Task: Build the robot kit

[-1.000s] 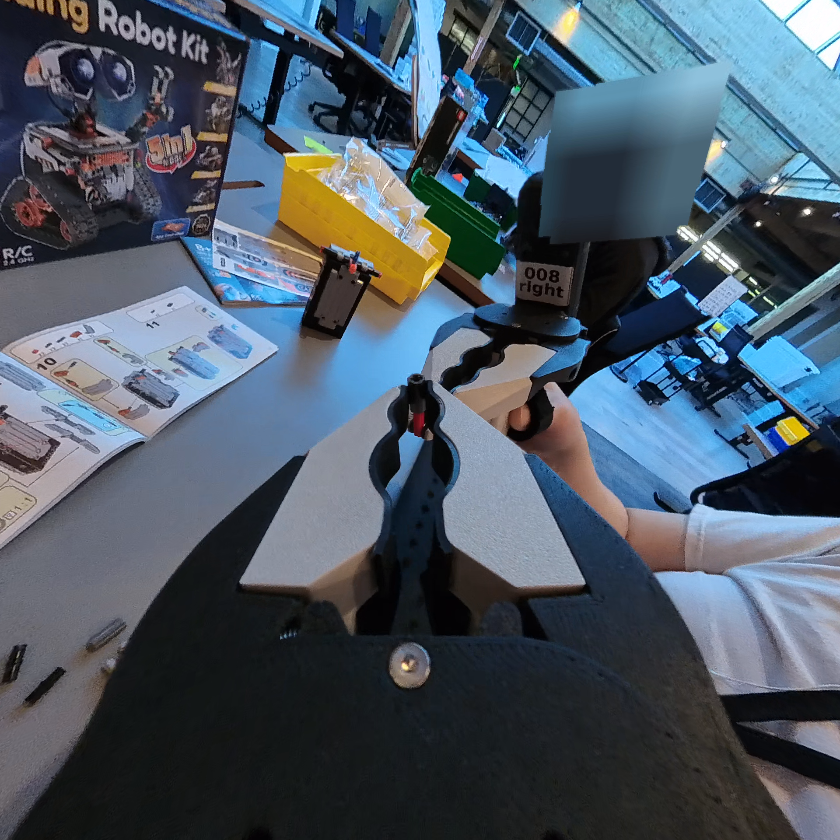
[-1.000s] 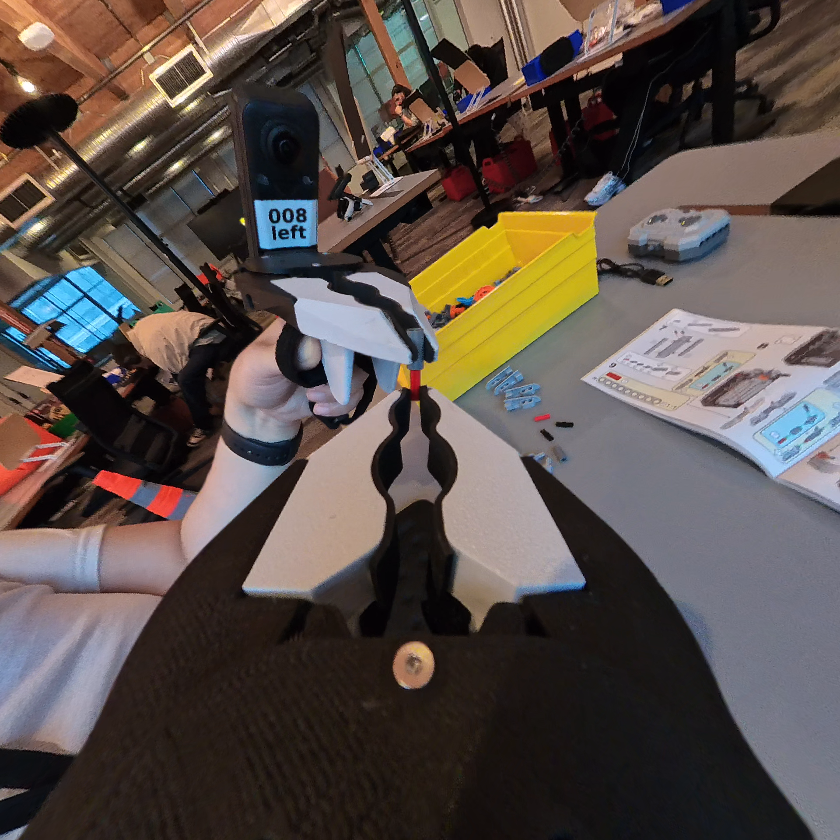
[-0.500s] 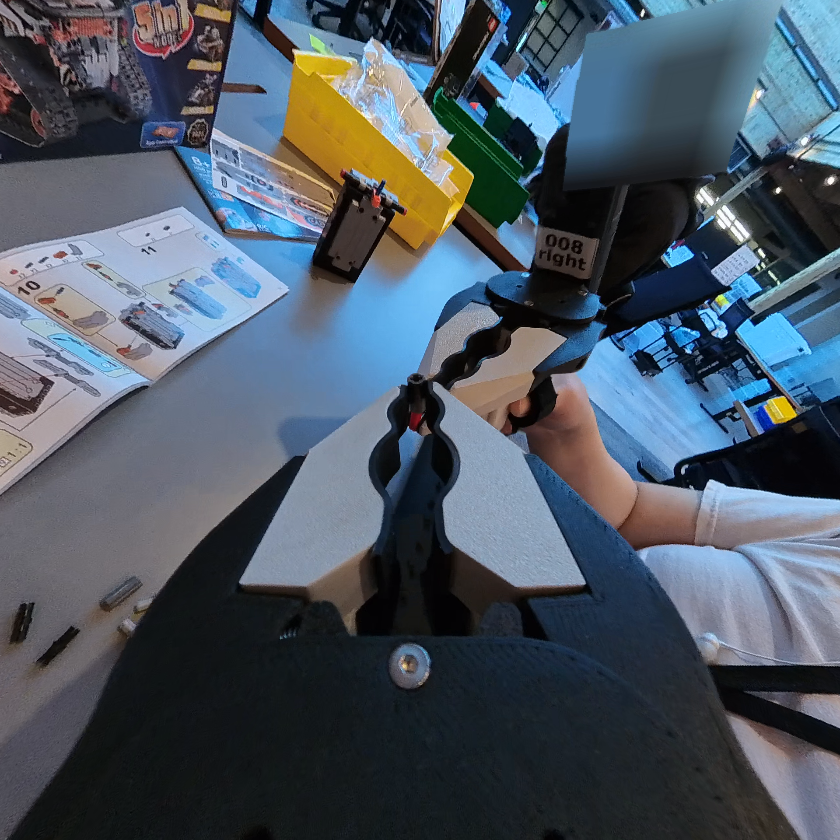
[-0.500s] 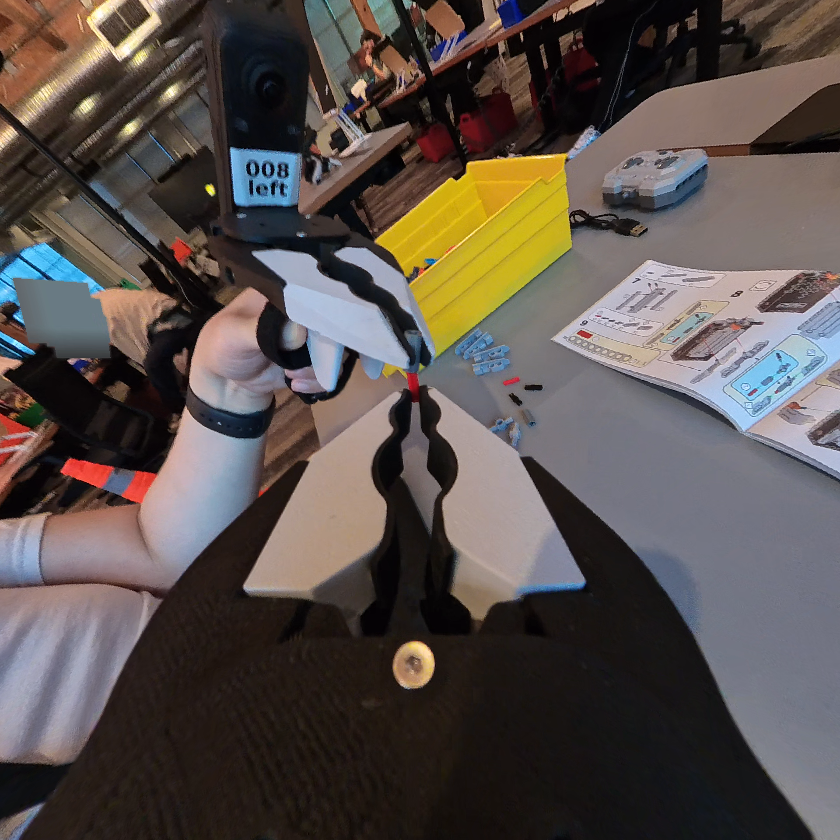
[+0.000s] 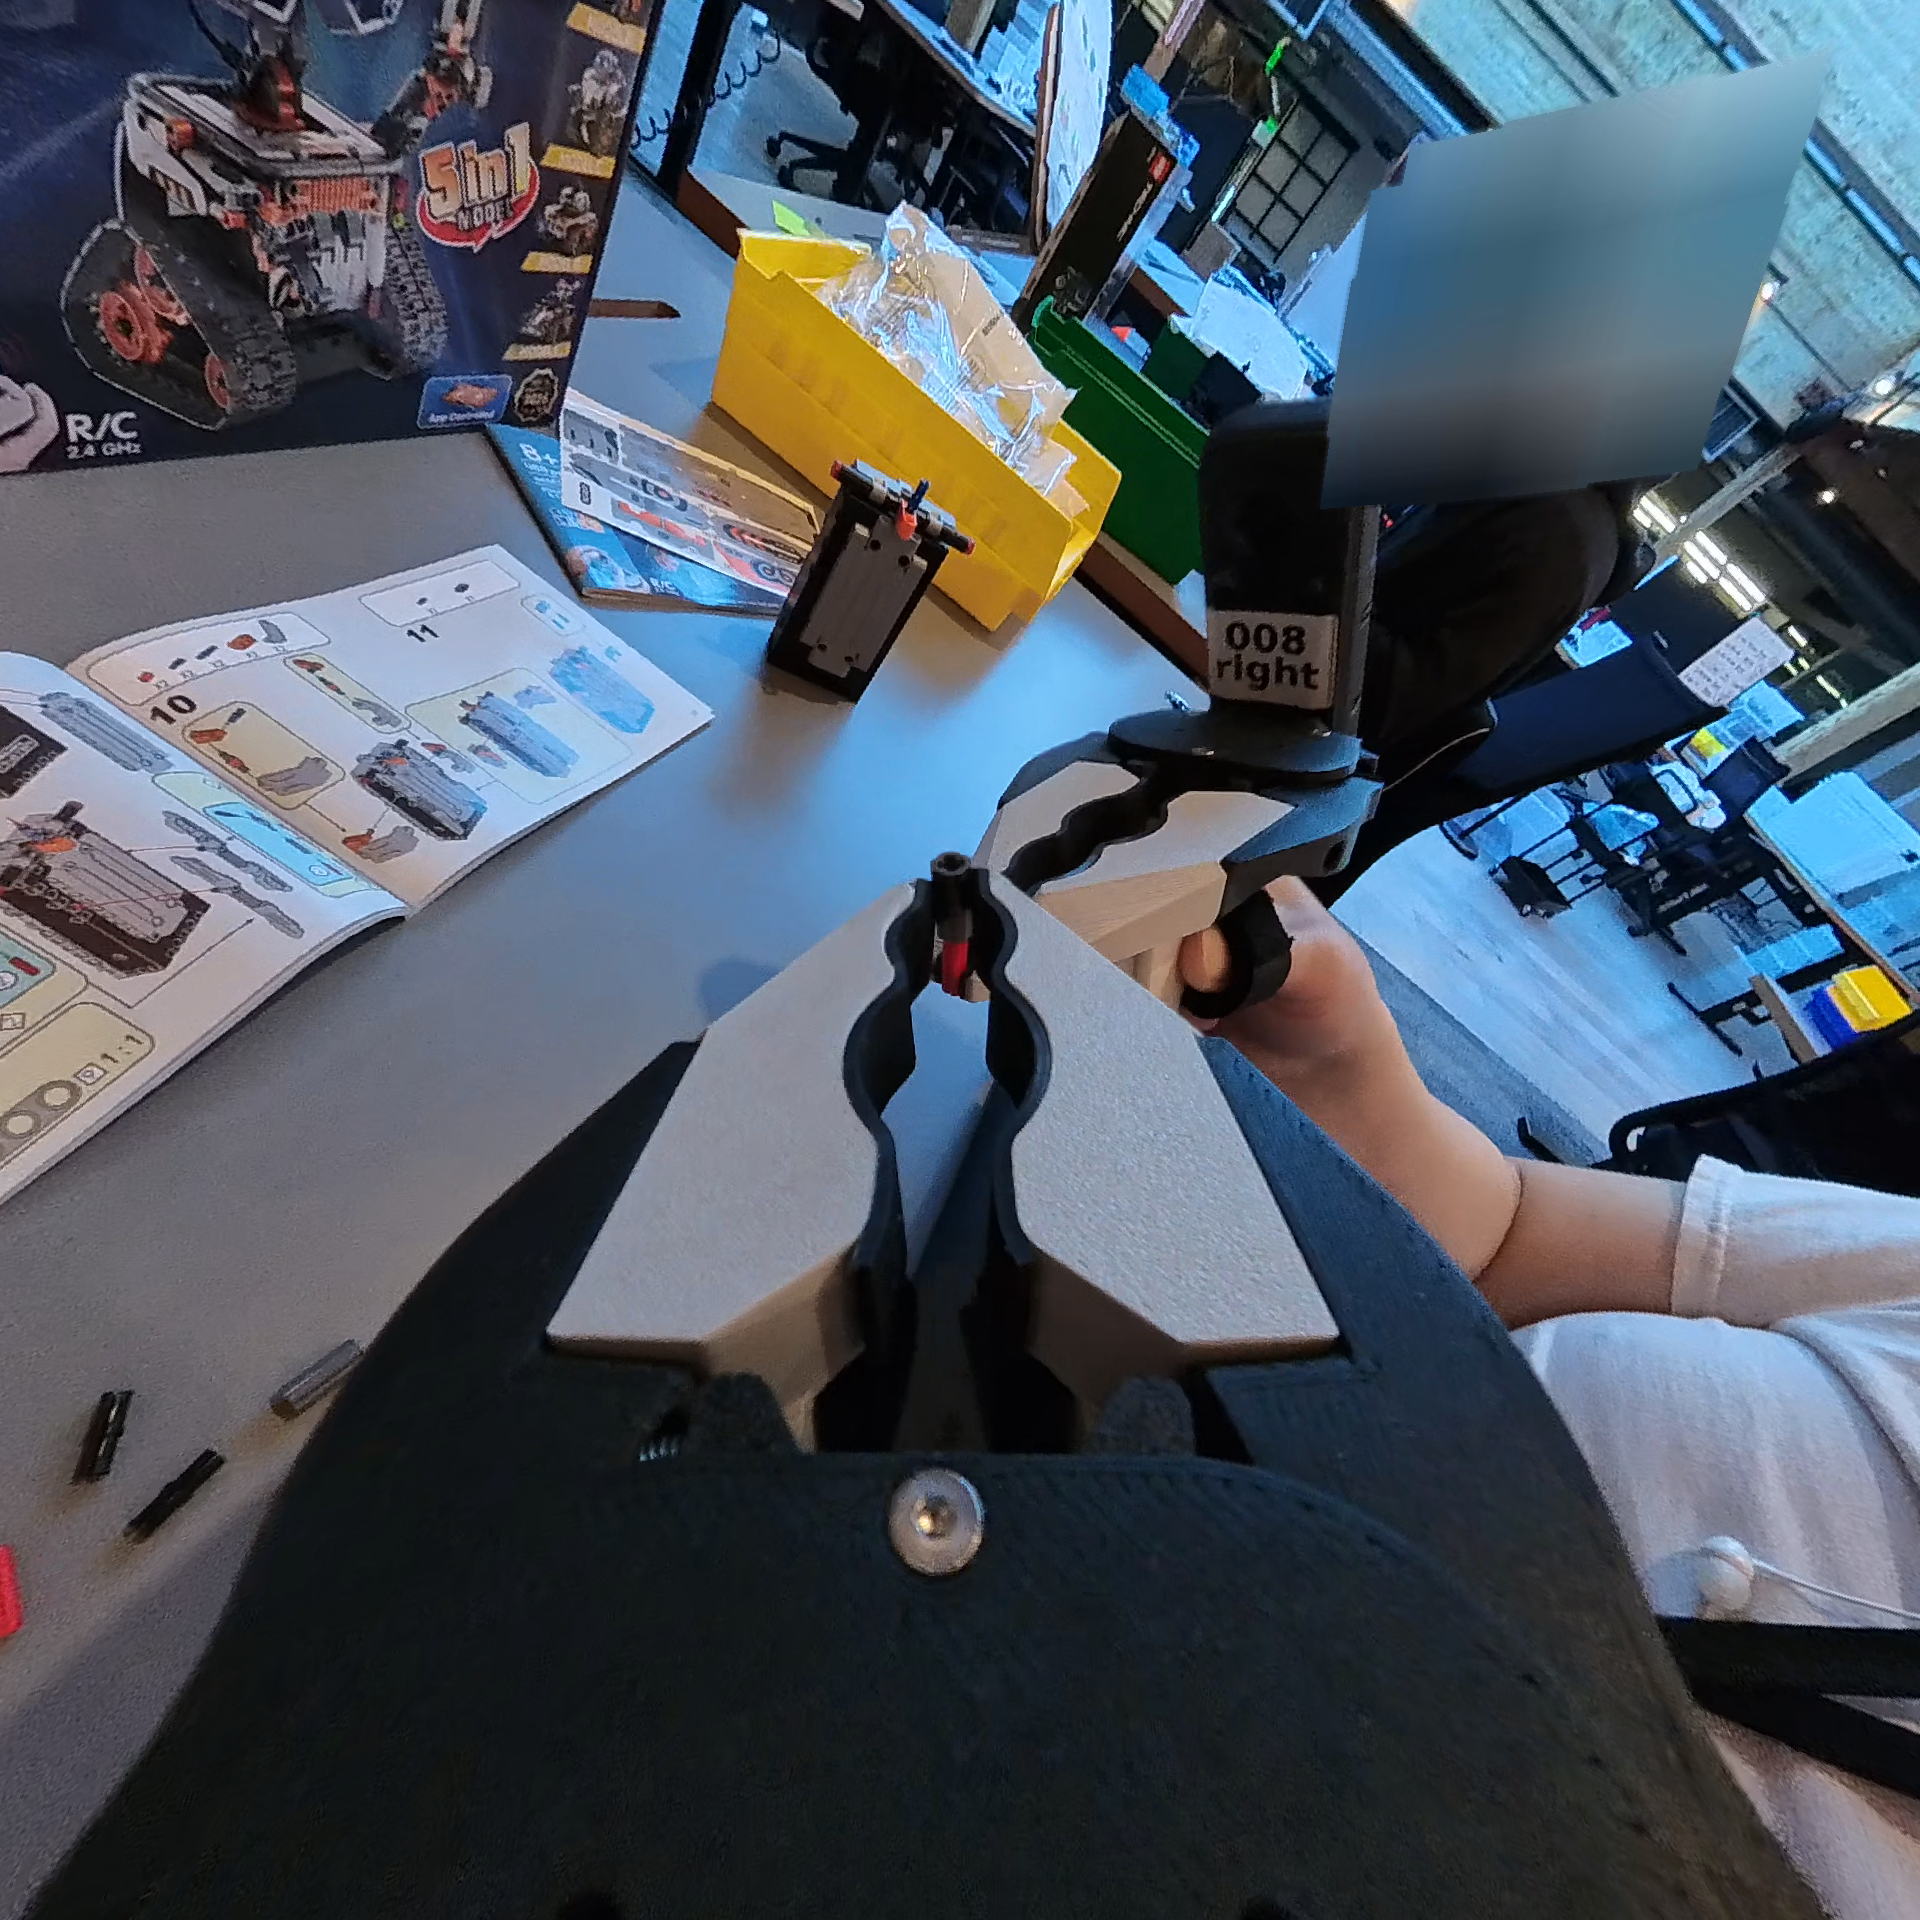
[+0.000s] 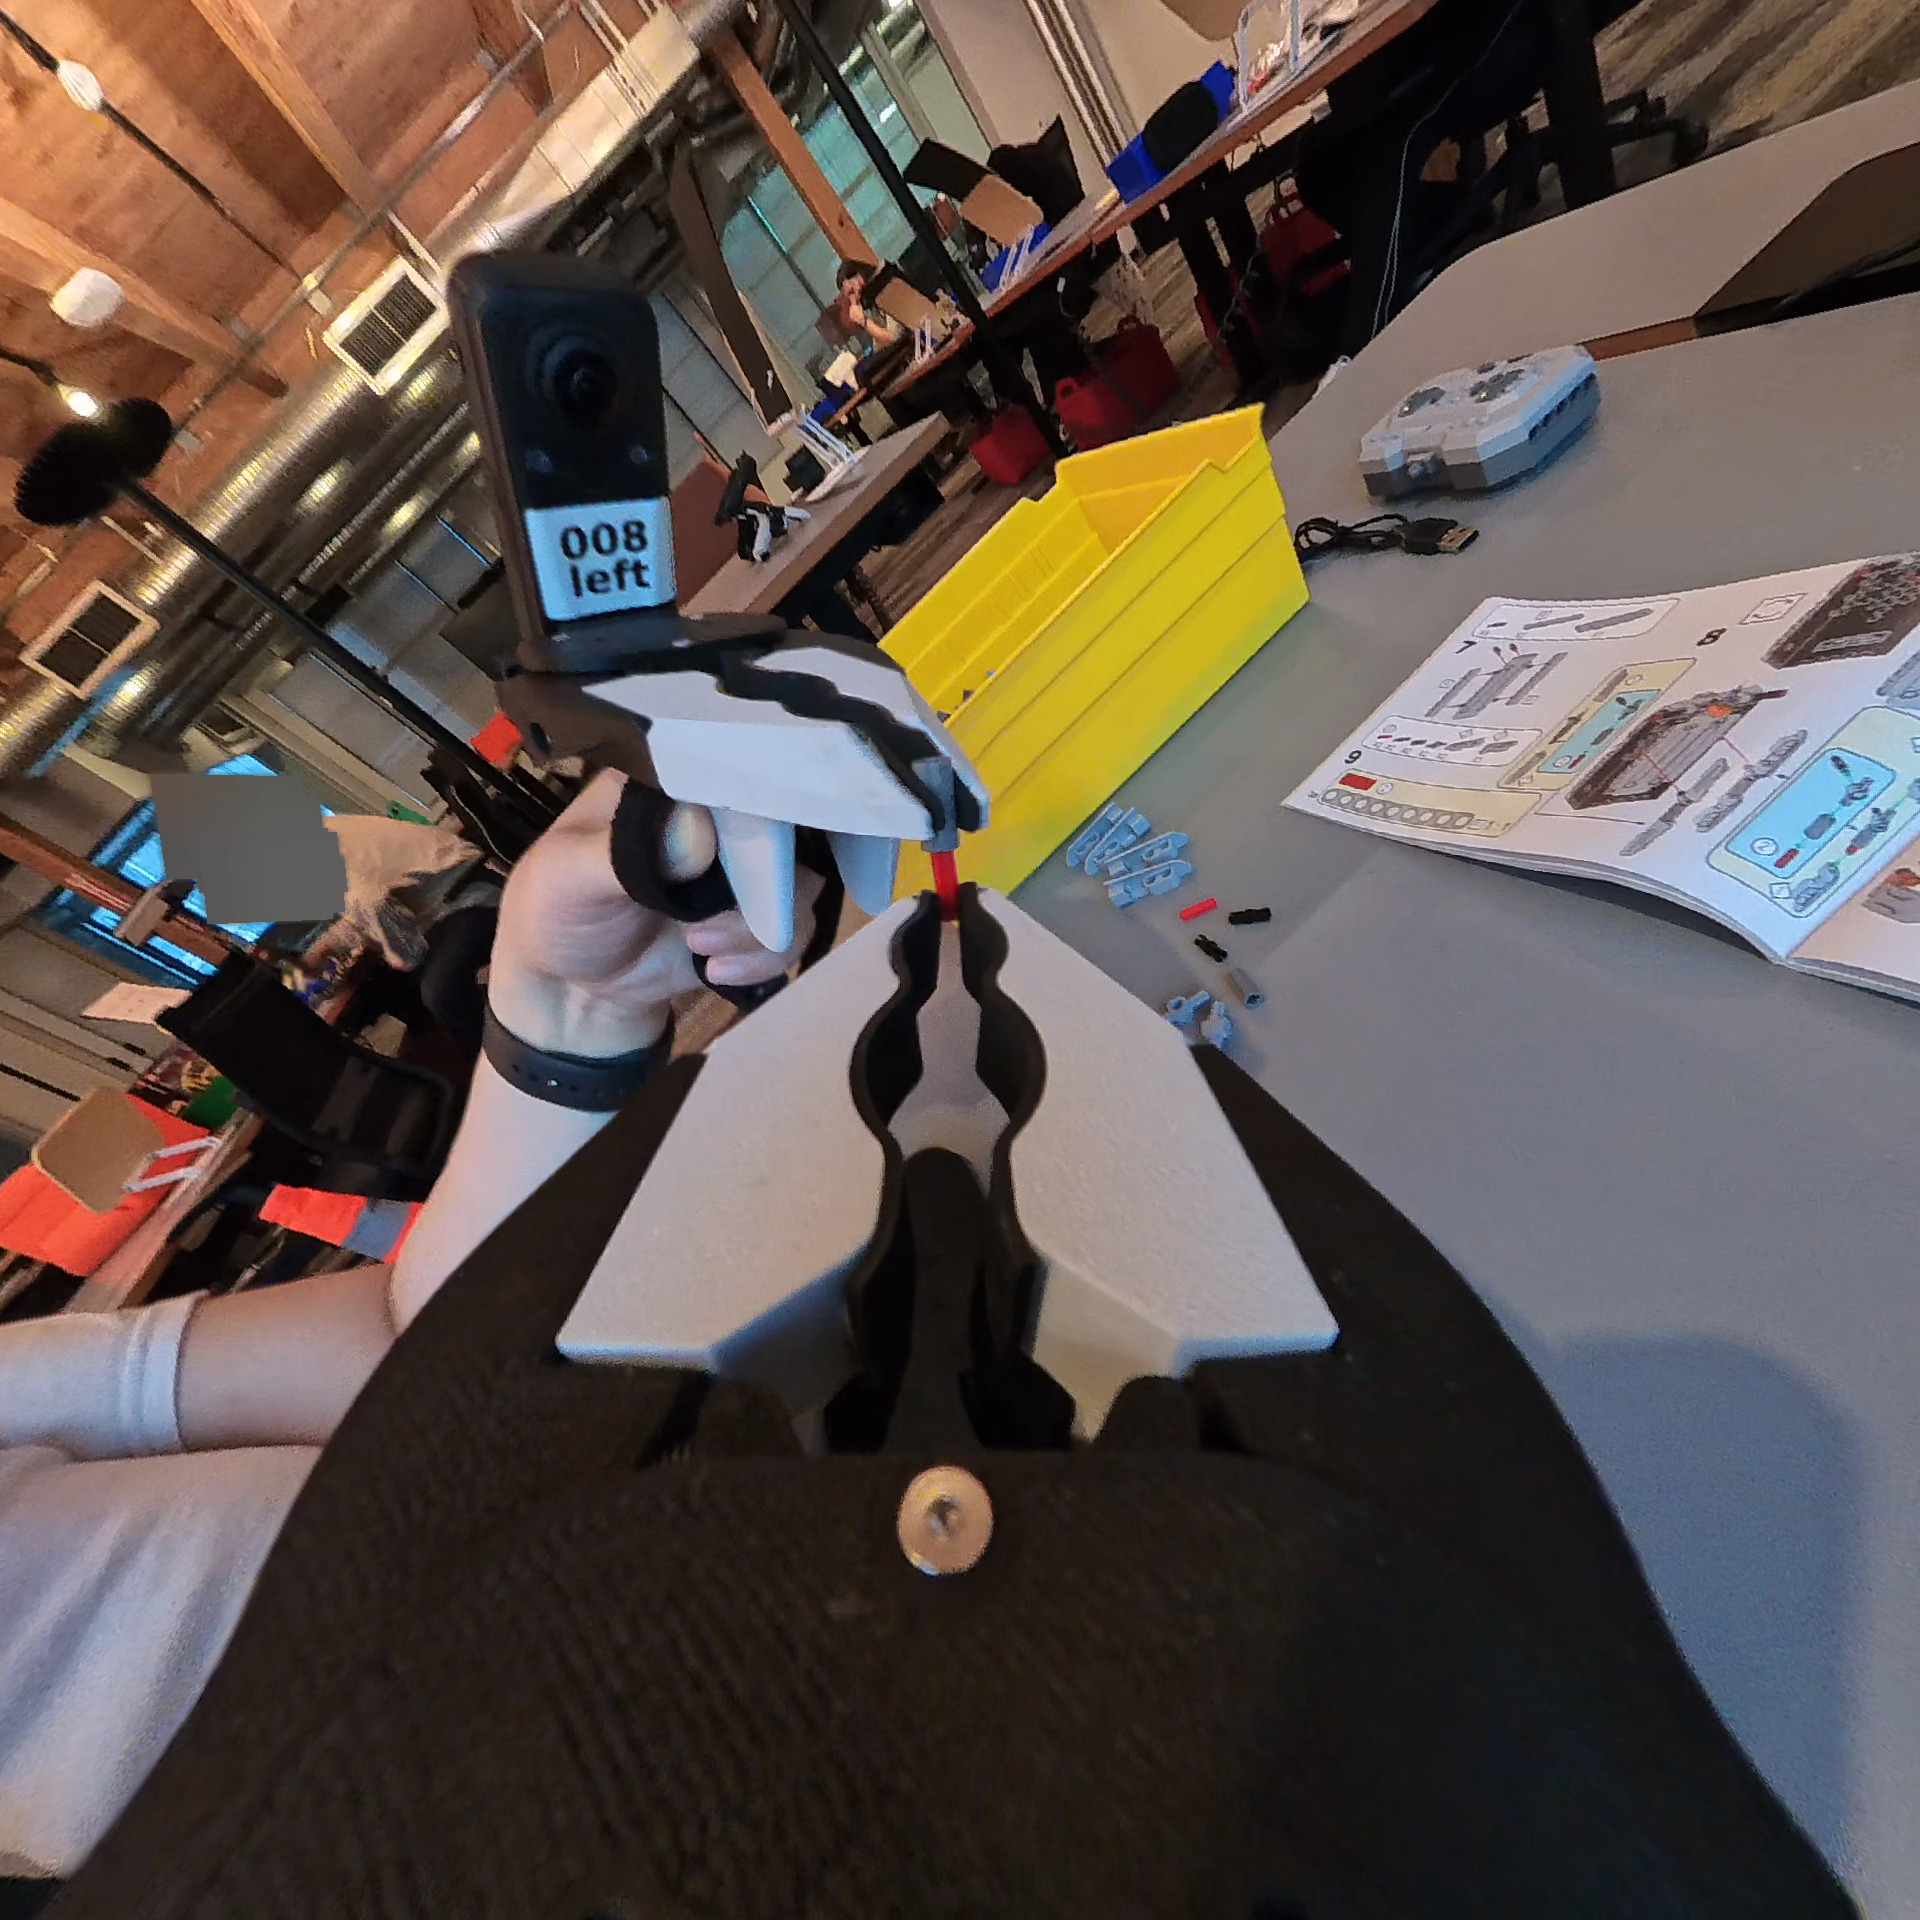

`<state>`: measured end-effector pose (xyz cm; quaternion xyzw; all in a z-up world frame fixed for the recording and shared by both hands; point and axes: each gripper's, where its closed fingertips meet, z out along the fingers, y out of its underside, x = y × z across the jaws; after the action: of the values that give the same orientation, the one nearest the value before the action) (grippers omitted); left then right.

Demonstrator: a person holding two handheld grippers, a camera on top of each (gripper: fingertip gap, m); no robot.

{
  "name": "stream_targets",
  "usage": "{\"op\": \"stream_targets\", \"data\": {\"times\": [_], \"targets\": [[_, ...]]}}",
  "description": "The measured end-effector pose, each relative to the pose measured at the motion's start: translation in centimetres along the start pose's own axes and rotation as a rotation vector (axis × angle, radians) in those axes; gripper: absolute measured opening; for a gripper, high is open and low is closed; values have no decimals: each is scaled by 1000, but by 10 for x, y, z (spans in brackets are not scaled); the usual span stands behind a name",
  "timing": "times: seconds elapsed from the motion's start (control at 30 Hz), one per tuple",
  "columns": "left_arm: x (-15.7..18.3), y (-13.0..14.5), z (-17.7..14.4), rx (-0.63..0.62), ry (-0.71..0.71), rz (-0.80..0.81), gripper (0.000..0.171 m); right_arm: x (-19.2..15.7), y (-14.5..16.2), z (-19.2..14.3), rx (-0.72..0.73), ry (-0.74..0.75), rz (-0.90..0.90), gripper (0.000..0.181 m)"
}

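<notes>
Red pin [image 6: 943,871] with dark grey sleeve [image 5: 950,871]: held above grey table [image 5: 582,935], well apart from instruction booklet [image 5: 312,748]. Left gripper [image 5: 954,914] fingers narrow, clamping sleeve. Right gripper [image 6: 943,902] pinching pin's red end. Yellow bin [image 6: 1122,623] beyond booklet, near table edge.

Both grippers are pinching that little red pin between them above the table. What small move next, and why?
Probably ease the right gripper straight toward the left gripper: a short stretch of the red axle shows bare below the grey sleeve the left holds.
</notes>
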<state>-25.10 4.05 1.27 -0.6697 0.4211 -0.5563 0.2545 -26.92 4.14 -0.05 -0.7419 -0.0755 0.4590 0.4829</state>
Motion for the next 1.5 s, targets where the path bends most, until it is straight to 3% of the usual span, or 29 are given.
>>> {"op": "stream_targets", "data": {"times": [0.4, 1.07, 1.5], "targets": [[0, 9, -2, -64, -3, 24, 5, 4, 6, -1, -65, 71, -94, 1], [-6, 2, 5, 50, -29, 18, 5, 7, 0, -1, 19, 42, 35, 2], [-9, 9, 3, 10, -4, -29, 5, 12, 4, -1, -14, 105, -64, 0]]}}
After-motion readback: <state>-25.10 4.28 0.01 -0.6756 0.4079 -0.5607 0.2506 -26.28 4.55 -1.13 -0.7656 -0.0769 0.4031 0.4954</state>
